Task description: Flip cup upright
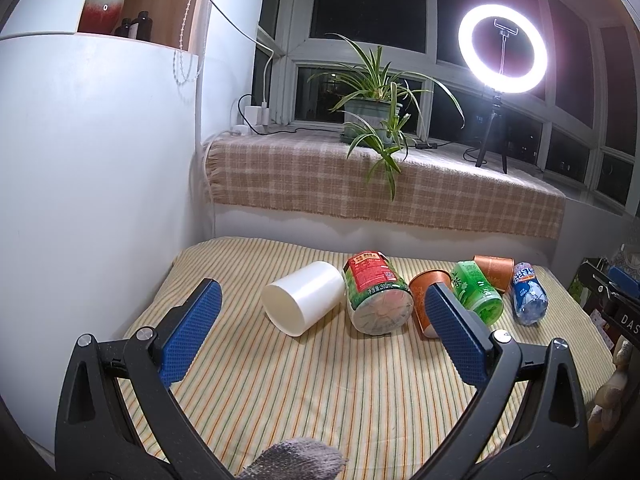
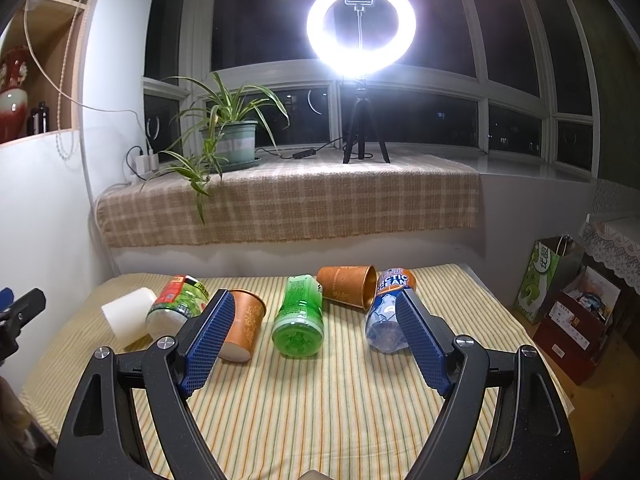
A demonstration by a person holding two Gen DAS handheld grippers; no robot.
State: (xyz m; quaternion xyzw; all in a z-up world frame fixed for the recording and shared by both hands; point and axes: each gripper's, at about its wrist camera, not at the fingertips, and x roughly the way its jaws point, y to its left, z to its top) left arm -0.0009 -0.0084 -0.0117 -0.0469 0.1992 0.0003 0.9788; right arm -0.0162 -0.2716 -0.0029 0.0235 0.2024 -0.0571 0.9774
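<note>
Three cups lie on their sides on the striped tablecloth [image 1: 320, 392]. A white cup [image 1: 304, 298] [image 2: 128, 314] is at the left, its round end toward me. An orange cup [image 1: 424, 284] [image 2: 244, 324] lies mid-row, partly behind a blue pad in both views. A second orange cup [image 1: 494, 266] [image 2: 348, 286] lies farther back, mouth to the right. My left gripper [image 1: 323, 286] is open and empty, short of the white cup. My right gripper [image 2: 316, 294] is open and empty, with the green bottle [image 2: 300, 320] ahead of it.
A red-and-green bottle [image 1: 376, 296], the green bottle [image 1: 476, 292] and a blue-labelled bottle [image 2: 384, 316] lie among the cups. A white wall [image 1: 100, 200] borders the table's left. Behind is a plaid-covered sill with a plant [image 1: 372, 116] and ring light [image 2: 360, 24]. Bags and boxes [image 2: 568, 308] stand on the floor, right.
</note>
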